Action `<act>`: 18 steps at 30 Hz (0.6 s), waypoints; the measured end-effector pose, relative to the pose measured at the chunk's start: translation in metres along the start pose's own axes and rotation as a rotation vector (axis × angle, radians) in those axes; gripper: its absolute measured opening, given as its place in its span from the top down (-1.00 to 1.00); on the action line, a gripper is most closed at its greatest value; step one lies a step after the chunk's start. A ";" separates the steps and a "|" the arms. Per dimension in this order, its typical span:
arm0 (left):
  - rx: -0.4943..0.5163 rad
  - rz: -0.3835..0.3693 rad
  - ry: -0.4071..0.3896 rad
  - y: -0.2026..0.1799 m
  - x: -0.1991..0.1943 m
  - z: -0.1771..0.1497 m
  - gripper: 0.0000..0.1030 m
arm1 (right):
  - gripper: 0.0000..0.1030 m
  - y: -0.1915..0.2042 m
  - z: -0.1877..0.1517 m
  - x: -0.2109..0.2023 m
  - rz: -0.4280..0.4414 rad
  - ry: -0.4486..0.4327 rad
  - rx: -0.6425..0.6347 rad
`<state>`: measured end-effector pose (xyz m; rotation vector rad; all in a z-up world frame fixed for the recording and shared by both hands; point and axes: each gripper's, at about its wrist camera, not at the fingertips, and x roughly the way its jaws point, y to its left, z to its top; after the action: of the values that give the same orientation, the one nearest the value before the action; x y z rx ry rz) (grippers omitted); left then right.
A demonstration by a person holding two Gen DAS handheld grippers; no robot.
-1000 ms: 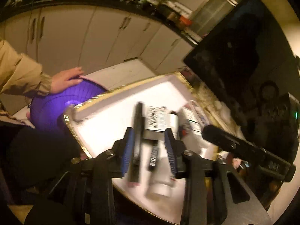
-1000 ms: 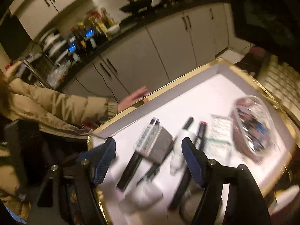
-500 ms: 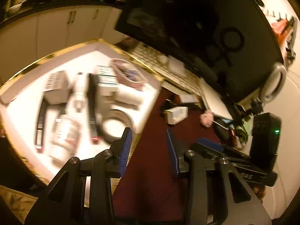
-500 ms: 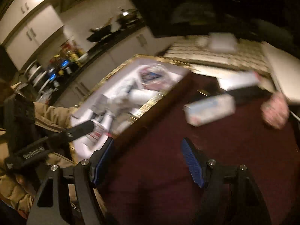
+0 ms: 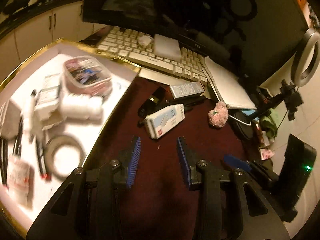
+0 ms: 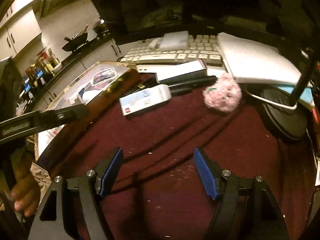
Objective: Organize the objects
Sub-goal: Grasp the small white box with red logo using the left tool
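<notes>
Two tools hang over the dark red cloth [image 6: 180, 136] on your desk, and neither holds anything. Your left tool [image 5: 159, 156] has its blue pads partly apart, with only bare cloth between them. Your right tool [image 6: 158, 172] stands wider, also over bare cloth.

Just ahead of your left tool lies a white and pale blue box [image 5: 165, 121], flat on the cloth and tilted. Behind it, a second, silvery box [image 5: 187, 90] rests against the front edge of the white keyboard [image 5: 140, 50]. A dark, narrow item [image 5: 152, 102] sits to the left of these two; you cannot tell what it is. A fluffy pink ball [image 5: 218, 114] lies to the right of the boxes, near a white pad [image 5: 228, 86] that overlaps the keyboard's end.

To your left is the gold-rimmed tray [image 5: 118, 102] with its white floor. It holds a clear tub [image 5: 87, 76] of small things, a roll of tape [image 5: 64, 156], pens and several white packets, most of them blurred. In the right wrist view, your left tool's handle [image 6: 40, 120] crosses in front of the tray's corner, with your fingers [image 6: 24, 196] at the lower left edge.
</notes>
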<state>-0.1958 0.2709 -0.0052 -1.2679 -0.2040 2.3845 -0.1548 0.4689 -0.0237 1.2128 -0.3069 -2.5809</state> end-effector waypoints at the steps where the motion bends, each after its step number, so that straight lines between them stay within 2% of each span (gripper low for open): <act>1: 0.009 0.007 0.005 -0.003 0.005 0.004 0.31 | -0.42 -0.006 0.000 0.000 0.006 -0.001 0.018; 7: 0.051 0.029 0.003 -0.017 0.034 0.030 0.31 | -0.42 -0.015 -0.004 0.001 0.008 -0.002 0.054; 10: 0.069 0.062 0.069 -0.020 0.058 0.032 0.31 | -0.42 -0.011 -0.006 0.003 0.004 0.007 0.031; 13: 0.082 0.029 0.077 -0.023 0.058 0.023 0.31 | -0.42 -0.010 -0.007 0.002 0.009 0.005 0.032; 18: 0.168 -0.024 0.087 -0.038 0.045 0.006 0.31 | -0.42 -0.009 -0.008 0.003 -0.004 -0.003 0.032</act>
<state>-0.2114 0.3251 -0.0231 -1.2790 0.0078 2.2669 -0.1521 0.4754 -0.0335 1.2216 -0.3486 -2.5910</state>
